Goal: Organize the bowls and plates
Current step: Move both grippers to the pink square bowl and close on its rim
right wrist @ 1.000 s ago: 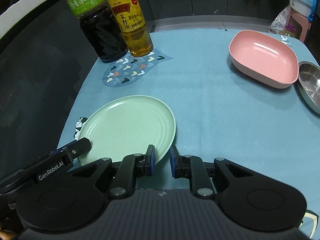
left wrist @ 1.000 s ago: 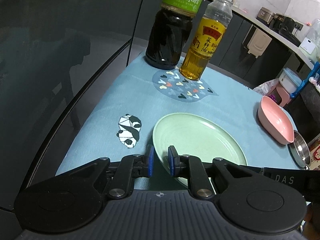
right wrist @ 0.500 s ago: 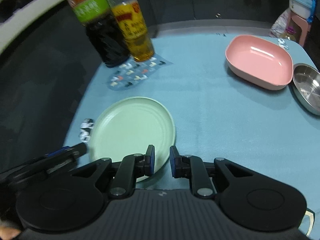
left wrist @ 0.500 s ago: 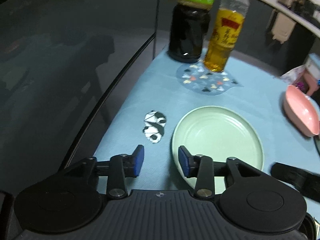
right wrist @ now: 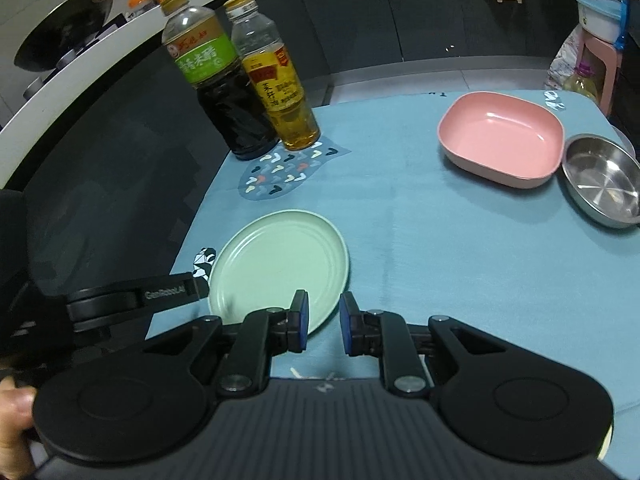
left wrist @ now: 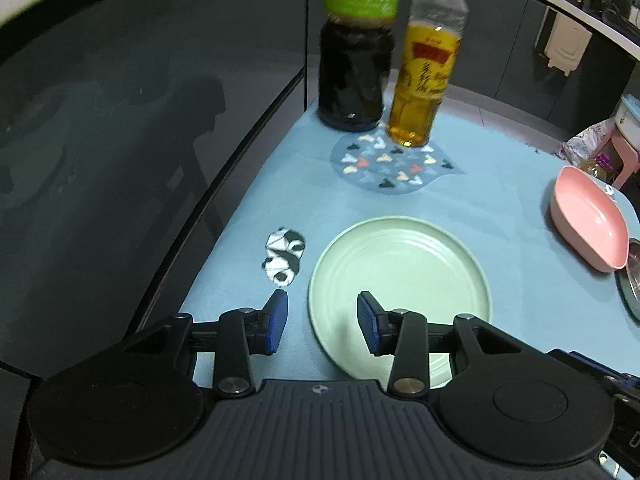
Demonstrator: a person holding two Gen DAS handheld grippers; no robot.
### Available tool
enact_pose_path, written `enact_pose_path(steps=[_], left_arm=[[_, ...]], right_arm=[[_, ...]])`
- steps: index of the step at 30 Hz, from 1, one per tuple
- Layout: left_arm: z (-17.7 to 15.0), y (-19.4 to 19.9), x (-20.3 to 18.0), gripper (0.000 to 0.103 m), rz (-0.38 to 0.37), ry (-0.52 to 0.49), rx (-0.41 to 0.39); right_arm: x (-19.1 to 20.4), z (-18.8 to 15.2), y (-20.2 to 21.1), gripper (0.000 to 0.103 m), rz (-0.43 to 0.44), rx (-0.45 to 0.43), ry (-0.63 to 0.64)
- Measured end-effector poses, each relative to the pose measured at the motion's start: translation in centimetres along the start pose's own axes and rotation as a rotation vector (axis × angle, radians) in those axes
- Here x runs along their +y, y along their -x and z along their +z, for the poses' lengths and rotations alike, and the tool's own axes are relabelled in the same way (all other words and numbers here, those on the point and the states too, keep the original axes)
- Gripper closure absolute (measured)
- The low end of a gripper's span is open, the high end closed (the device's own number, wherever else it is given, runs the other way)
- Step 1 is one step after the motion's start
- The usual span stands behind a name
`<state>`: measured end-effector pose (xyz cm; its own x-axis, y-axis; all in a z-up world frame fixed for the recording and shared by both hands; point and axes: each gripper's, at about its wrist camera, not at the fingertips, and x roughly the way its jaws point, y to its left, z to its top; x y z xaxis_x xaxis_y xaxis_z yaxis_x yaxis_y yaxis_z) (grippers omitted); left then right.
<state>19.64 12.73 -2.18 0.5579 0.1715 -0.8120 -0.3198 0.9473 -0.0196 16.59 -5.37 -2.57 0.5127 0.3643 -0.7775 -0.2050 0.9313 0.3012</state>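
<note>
A pale green plate (left wrist: 400, 280) lies flat on the blue tablecloth; it also shows in the right wrist view (right wrist: 280, 268). My left gripper (left wrist: 322, 326) is open and empty above the plate's near left rim. My right gripper (right wrist: 323, 322) is nearly shut and empty, raised over the plate's near right edge. A pink rectangular bowl (right wrist: 502, 138) and a steel bowl (right wrist: 604, 180) sit side by side at the far right. The pink bowl also shows in the left wrist view (left wrist: 588, 224).
A dark vinegar bottle (right wrist: 220, 88) and a yellow oil bottle (right wrist: 276, 76) stand at the table's far left corner by a patterned patch (right wrist: 280, 172). A panda print (left wrist: 284, 260) lies left of the plate. The table's left edge (left wrist: 240, 208) drops to dark floor.
My left gripper opened from shut on the plate's rim and drew back. The plate now lies free. My right gripper rose and pulled back, with its narrow gap unchanged.
</note>
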Motion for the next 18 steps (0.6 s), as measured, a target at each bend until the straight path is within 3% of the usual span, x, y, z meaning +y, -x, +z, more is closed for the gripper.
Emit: enact_pose_path(steps=[8, 18], left_arm=[[0.7, 1.6, -3.7, 0.067, 0.014, -0.074, -0.046], [3.2, 0.4, -11.1, 0.067, -0.133, -0.176, -0.054]], right_arm=[[-3.8, 1.0, 1.1, 0.089, -0.017, -0.037, -0.073], [-11.0, 3.8, 2.3, 0.087, -0.08, -0.088, -0.207]])
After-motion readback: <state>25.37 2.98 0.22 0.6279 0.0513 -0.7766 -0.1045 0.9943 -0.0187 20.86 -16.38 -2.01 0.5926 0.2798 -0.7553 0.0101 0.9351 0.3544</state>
